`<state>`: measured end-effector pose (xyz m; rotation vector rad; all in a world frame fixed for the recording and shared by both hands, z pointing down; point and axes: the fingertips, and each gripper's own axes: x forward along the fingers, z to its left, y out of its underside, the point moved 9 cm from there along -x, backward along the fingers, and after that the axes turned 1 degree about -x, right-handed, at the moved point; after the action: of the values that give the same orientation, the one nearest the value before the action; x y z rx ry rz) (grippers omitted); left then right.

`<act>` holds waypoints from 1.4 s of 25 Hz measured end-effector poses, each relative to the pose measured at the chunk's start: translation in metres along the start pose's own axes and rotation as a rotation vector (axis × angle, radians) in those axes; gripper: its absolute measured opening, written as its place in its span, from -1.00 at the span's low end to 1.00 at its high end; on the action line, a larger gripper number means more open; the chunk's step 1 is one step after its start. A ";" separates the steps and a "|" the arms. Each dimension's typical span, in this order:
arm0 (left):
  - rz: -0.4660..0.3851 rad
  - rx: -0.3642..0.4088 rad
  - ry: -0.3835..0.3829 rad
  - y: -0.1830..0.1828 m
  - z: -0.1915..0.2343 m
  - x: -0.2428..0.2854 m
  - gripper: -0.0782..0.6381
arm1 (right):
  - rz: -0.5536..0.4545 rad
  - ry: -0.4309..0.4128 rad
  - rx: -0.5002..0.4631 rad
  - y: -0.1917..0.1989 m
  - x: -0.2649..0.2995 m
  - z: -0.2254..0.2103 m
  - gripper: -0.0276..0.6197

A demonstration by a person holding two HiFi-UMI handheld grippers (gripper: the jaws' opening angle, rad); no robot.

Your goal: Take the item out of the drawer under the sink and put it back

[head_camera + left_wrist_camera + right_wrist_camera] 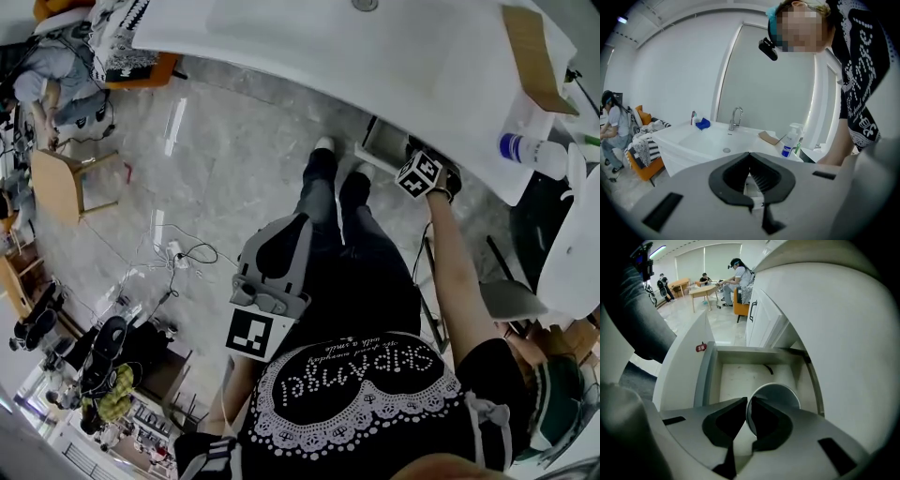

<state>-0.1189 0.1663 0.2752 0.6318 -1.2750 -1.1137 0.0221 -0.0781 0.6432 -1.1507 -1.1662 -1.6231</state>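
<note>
The right gripper (746,400) points down into the open drawer (707,376) under the sink (705,137). Its jaws pinch the rim of a round grey cup (783,394), which is down in the drawer. The left gripper (750,155) is up by the sink, its jaws closed on nothing. I think this is the grab step. Next, the cup needs a straight lift, clear of the drawer walls, with a tight hold.

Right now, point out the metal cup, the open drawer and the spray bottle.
metal cup (780,397), right gripper view, on its inner wall.
drawer (738,378), right gripper view, on its bare floor.
spray bottle (789,143), left gripper view, on its white body.
</note>
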 end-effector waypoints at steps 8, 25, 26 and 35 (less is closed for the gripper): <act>-0.030 0.036 -0.005 -0.007 0.013 -0.008 -0.77 | -0.052 0.039 0.004 -0.009 -0.026 0.001 -0.83; -0.124 0.197 0.302 -0.039 0.037 0.037 -0.77 | -0.284 0.114 0.081 -0.002 -0.170 0.062 -0.83; -0.140 0.209 0.308 -0.046 0.041 0.042 -0.77 | -0.310 0.120 0.098 -0.002 -0.181 0.061 -0.84; -0.243 0.218 0.371 -0.076 0.046 0.053 -0.77 | -0.477 0.245 0.280 -0.003 -0.264 0.060 -0.83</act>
<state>-0.1898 0.0990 0.2415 1.1267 -1.0208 -0.9992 0.0993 0.0066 0.3980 -0.4991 -1.5194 -1.8113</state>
